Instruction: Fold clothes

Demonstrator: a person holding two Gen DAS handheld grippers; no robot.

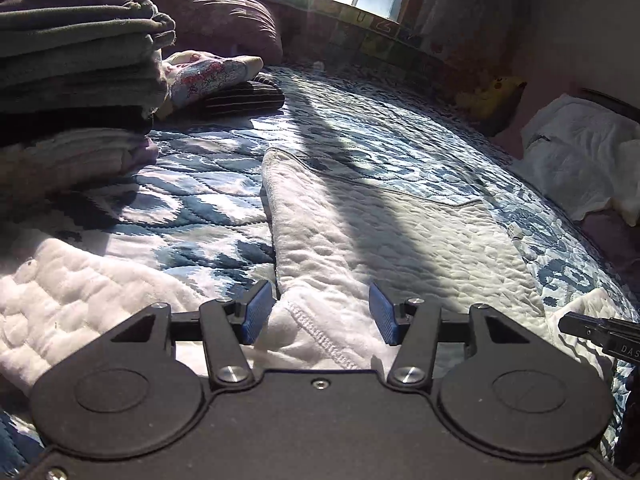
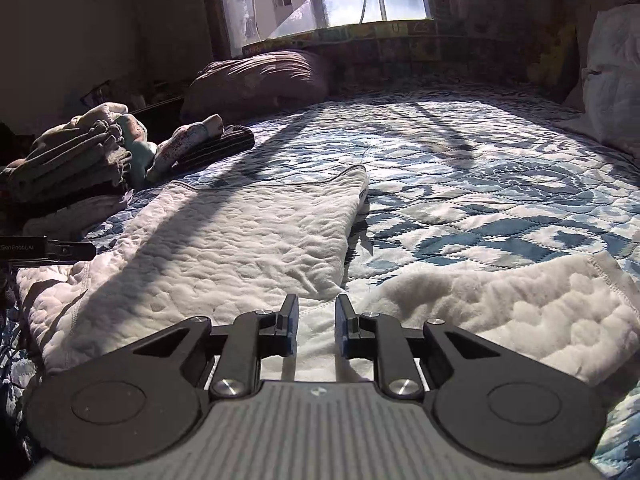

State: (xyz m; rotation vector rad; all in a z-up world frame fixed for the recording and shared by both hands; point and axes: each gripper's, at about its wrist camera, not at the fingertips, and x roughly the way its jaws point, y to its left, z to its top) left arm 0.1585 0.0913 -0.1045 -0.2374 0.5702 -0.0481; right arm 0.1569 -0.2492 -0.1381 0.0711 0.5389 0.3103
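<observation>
A white quilted garment (image 1: 360,232) lies flat on the blue-and-white bedspread (image 1: 200,208), one sleeve spread to the left (image 1: 80,300). My left gripper (image 1: 320,312) is open at the garment's near edge, and a raised fold with a stitched hem (image 1: 320,332) sits between its blue pads without being pinched. In the right wrist view the same garment (image 2: 240,232) stretches away, its other sleeve (image 2: 520,304) out to the right. My right gripper (image 2: 317,324) hovers just over the near edge, its jaws narrowly open with nothing clamped.
A tall stack of folded clothes (image 1: 80,60) stands at the left, with a patterned sock and a striped item (image 1: 240,96) beside it. A maroon pillow (image 1: 224,16) lies under the window. A yellow plush toy (image 1: 492,92) and white bedding (image 1: 580,160) are at the right.
</observation>
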